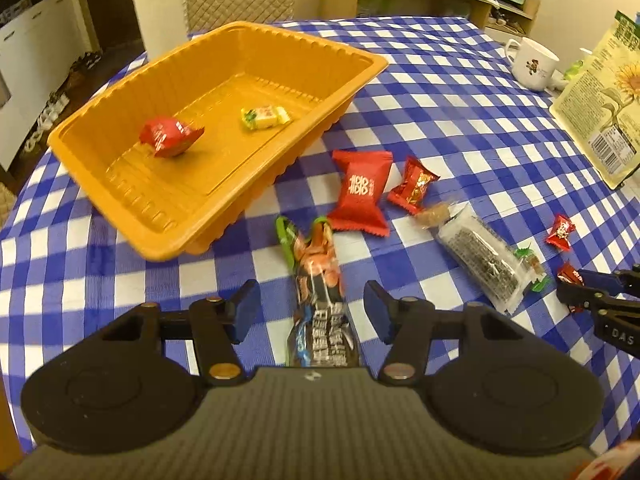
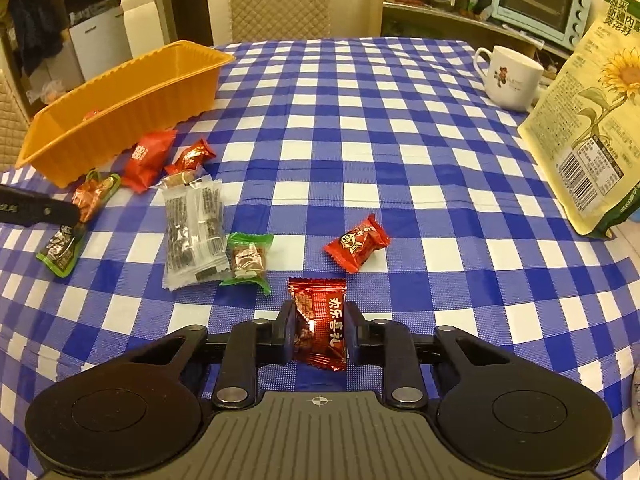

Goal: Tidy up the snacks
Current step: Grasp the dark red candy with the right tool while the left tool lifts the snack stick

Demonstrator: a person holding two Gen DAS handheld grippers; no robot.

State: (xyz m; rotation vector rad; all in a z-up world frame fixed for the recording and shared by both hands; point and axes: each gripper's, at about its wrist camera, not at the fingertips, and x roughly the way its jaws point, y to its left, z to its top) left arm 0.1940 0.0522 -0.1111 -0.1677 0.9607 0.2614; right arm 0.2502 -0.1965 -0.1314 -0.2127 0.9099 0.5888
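Note:
An orange tray sits on the checked table and holds a red candy and a yellow candy. My left gripper is open, its fingers either side of a long green-and-dark snack packet lying on the cloth. My right gripper is closed on a dark red candy packet. A small red candy, a green-wrapped sweet, a clear packet and two red packets lie loose. The tray also shows in the right wrist view.
A white mug and a large sunflower-seed bag stand at the table's right side. A chair back is behind the far edge. The right gripper's fingers show at the left wrist view's right edge.

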